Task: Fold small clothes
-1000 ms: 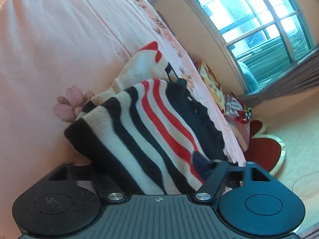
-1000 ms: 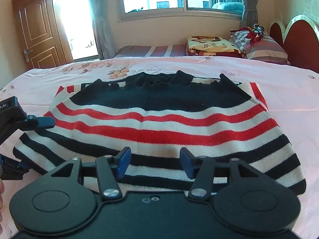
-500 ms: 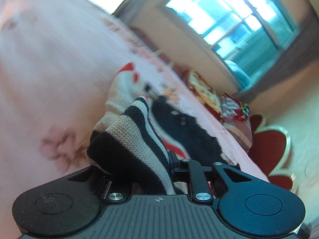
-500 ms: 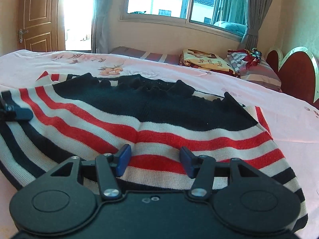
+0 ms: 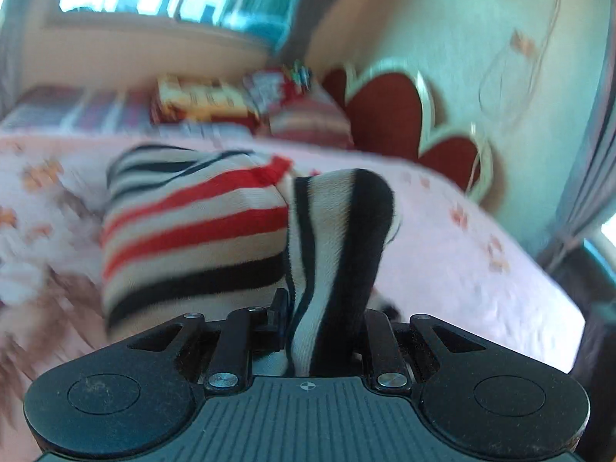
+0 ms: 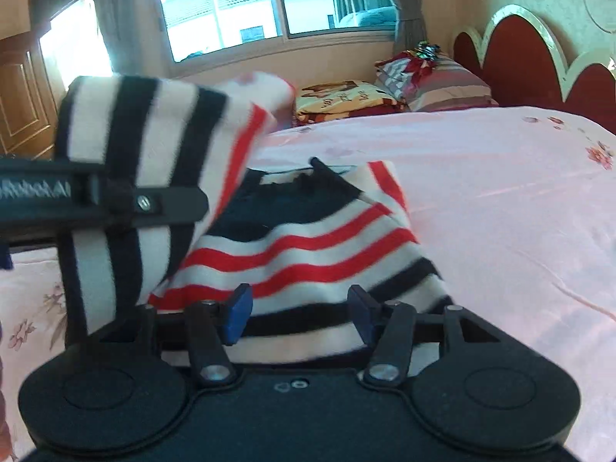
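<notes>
A small knitted sweater [image 6: 308, 246] with black, white and red stripes lies on the pink bed sheet [image 6: 500, 192]. My left gripper [image 5: 323, 319] is shut on the sweater's left edge [image 5: 335, 238] and holds it lifted off the bed. In the right wrist view the left gripper [image 6: 115, 200] carries that raised flap [image 6: 146, 134] over the left part of the sweater. My right gripper [image 6: 300, 313] is open, its fingers low over the sweater's near hem, gripping nothing.
Pillows and folded blankets [image 6: 385, 92] lie at the head of the bed by a red scalloped headboard [image 6: 539, 61]. A window [image 6: 246, 7] and a wooden door [image 6: 19, 88] are behind. Bare sheet extends to the right.
My left gripper has closed on the sweater's left edge, lifted it and swung it rightward over the garment. My right gripper has stayed open at the near hem.
</notes>
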The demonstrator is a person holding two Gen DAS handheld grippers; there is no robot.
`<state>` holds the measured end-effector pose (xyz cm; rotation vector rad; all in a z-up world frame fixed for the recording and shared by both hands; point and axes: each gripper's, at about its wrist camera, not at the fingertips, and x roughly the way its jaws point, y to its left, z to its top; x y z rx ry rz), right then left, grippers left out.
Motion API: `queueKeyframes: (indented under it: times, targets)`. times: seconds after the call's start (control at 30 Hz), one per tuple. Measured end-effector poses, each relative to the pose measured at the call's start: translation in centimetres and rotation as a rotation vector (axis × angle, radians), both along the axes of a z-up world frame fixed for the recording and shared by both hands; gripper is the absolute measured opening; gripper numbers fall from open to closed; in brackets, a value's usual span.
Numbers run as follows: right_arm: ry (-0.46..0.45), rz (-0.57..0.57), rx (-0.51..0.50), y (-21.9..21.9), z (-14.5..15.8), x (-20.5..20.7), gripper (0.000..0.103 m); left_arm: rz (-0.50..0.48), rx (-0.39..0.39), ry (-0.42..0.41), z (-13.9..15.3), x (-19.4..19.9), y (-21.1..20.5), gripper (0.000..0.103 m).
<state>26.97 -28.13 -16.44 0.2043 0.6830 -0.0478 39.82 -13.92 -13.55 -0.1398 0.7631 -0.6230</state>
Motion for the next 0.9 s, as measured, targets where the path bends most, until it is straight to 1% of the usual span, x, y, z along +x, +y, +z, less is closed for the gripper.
queueKeyframes:
  times: [0.03,0.07,0.1,0.13,0.17,0.2,0.23,0.3,0.37,0.4,0.43,0.47,0.53,0.57,0.6,0.63,0.7,0.77,0.8,0.83,0.9]
  targets:
    - [0.013,-0.007,0.011,-0.7,-0.2,-0.5,0.053,-0.031,0.041,0.042,-0.8,-0.2,-1.0,0.034]
    - [0.021,-0.014,0.025,-1.3,-0.4,-0.9,0.053,-0.045,0.069,0.036,-0.9,-0.5,-1.6,0.042]
    - [0.024,-0.016,0.036,-1.8,-0.5,-1.4,0.053,-0.061,0.071,0.018,-0.6,-1.0,-1.9,0.062]
    - [0.022,-0.011,0.043,-2.0,-0.4,-1.9,0.053,-0.073,0.047,0.013,0.2,-1.3,-1.9,0.087]
    - [0.019,-0.007,0.048,-2.2,-0.3,-2.2,0.054,-0.069,0.017,0.007,1.0,-1.8,-1.5,0.095]
    - [0.017,-0.002,0.055,-2.3,-0.1,-2.5,0.055,-0.055,-0.011,-0.007,2.0,-2.5,-1.0,0.099]
    - [0.015,0.001,0.064,-2.4,0.1,-2.7,0.058,-0.044,-0.037,-0.015,2.8,-3.5,-0.4,0.099]
    - [0.013,0.003,0.108,-2.9,0.4,-3.2,0.059,-0.001,-0.09,-0.024,4.2,-4.0,0.9,0.099]
    - [0.008,0.012,0.178,-3.5,0.9,-3.5,0.062,0.078,-0.097,-0.043,4.0,-5.1,3.6,0.099]
    - [0.008,0.027,0.223,-3.6,1.0,-3.5,0.064,0.126,-0.082,-0.048,3.9,-5.0,4.8,0.099]
    - [0.011,0.052,0.28,-3.8,1.2,-3.5,0.07,0.177,-0.062,-0.047,3.4,-4.9,6.1,0.099]
    - [0.009,0.075,0.333,-3.8,1.3,-3.4,0.074,0.226,-0.036,-0.038,2.8,-4.6,7.0,0.099]
    - [-0.002,0.09,0.403,-3.7,1.3,-2.9,0.088,0.318,0.011,-0.016,1.0,-4.2,8.7,0.099]
    - [0.0,0.084,0.437,-3.7,1.2,-2.4,0.09,0.349,0.029,-0.012,0.3,-4.0,9.1,0.099]
    - [0.006,0.078,0.487,-3.9,1.0,-1.8,0.091,0.372,0.037,-0.002,-0.5,-4.0,9.4,0.099]
    - [0.008,0.066,0.526,-4.1,0.8,-1.2,0.091,0.373,0.037,0.015,-1.3,-3.8,9.4,0.099]
    - [0.027,0.016,0.527,-4.2,0.3,0.0,0.091,0.334,0.067,0.036,-2.4,-3.8,8.7,0.099]
    - [0.027,-0.024,0.523,-4.4,-0.3,1.3,0.087,0.286,0.105,0.015,-3.3,-4.2,7.5,0.099]
    - [0.028,-0.037,0.526,-4.4,-0.6,2.0,0.078,0.278,0.117,0.013,-3.6,-4.3,7.0,0.099]
    - [0.028,-0.05,0.527,-4.4,-0.9,2.5,0.064,0.273,0.116,0.023,-3.7,-4.4,6.7,0.099]
    - [0.022,-0.057,0.515,-4.3,-1.2,3.5,0.045,0.264,0.115,0.035,-3.9,-4.6,6.1,0.099]
